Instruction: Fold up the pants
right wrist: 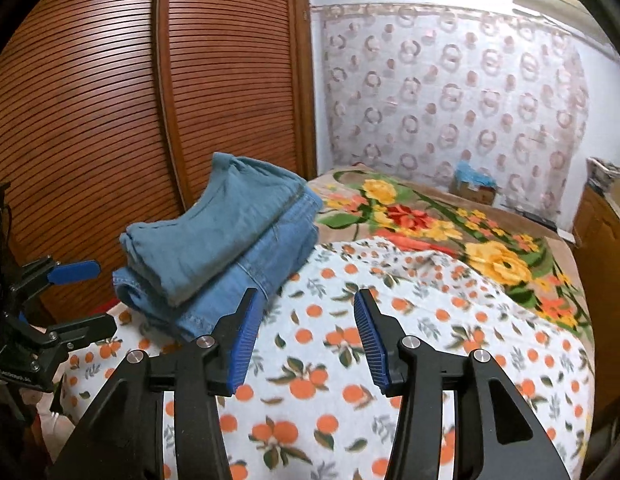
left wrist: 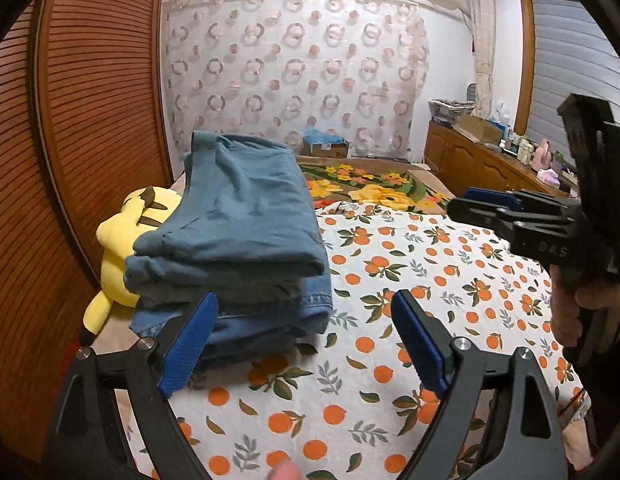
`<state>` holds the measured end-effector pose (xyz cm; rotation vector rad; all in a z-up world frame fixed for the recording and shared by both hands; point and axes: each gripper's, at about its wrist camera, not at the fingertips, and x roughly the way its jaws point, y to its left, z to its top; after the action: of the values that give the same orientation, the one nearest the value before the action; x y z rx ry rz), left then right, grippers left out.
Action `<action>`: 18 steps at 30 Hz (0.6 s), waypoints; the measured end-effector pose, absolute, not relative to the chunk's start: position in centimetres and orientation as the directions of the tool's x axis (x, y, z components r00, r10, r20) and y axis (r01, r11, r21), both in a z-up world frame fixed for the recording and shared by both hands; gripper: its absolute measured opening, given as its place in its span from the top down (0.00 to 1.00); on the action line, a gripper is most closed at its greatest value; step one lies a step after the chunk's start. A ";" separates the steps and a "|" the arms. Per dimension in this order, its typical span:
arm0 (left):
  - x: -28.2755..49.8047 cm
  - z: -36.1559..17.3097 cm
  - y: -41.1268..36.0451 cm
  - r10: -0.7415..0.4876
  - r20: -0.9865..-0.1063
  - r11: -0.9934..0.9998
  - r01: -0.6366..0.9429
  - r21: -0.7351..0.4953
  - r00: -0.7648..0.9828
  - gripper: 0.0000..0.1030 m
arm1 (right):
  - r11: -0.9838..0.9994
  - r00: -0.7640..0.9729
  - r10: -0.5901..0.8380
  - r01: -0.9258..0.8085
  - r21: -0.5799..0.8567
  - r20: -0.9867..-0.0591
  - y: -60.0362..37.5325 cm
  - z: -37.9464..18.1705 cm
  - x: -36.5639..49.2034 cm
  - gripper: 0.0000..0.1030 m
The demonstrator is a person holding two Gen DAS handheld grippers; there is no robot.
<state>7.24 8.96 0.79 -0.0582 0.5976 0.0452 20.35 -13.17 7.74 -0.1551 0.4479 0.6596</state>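
Left gripper [left wrist: 303, 344] and right gripper [right wrist: 305, 338] both spread, nothing held. Just beyond, folded pants [left wrist: 233, 236] stacked on orange-print sheet [left wrist: 390, 280], maybe two garments. Soft, floppy, light; pinch the thick folded edge.

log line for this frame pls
stage: fold done | folded pants stacked on denim pile, on bed | left tongs open, empty | right tongs open, empty
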 end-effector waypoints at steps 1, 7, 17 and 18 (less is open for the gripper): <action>7.2 0.8 8.7 0.026 -0.565 0.998 -0.058 -0.038 0.825 0.14 | 0.787 0.701 0.553 -0.617 0.004 -0.450 -13.4 7.8 19.9 0.51; 6.7 1.0 7.3 0.006 -0.561 0.998 -0.039 -0.047 0.828 0.14 | 0.809 0.723 0.534 -0.588 0.017 -0.438 -14.7 8.0 16.7 0.44; 6.8 0.8 4.6 -0.028 -0.563 0.999 0.002 -0.047 0.826 0.14 | 0.858 0.766 0.474 -0.513 0.032 -0.433 -16.9 7.7 12.8 0.29; 6.8 0.7 4.2 -0.030 -0.563 0.999 0.005 -0.046 0.826 0.14 | 0.860 0.768 0.472 -0.508 0.037 -0.432 -17.1 7.7 12.6 0.25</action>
<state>6.85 4.23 0.74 -0.0429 0.5990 -0.0186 12.59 -17.12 7.72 -0.0841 0.4462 0.5327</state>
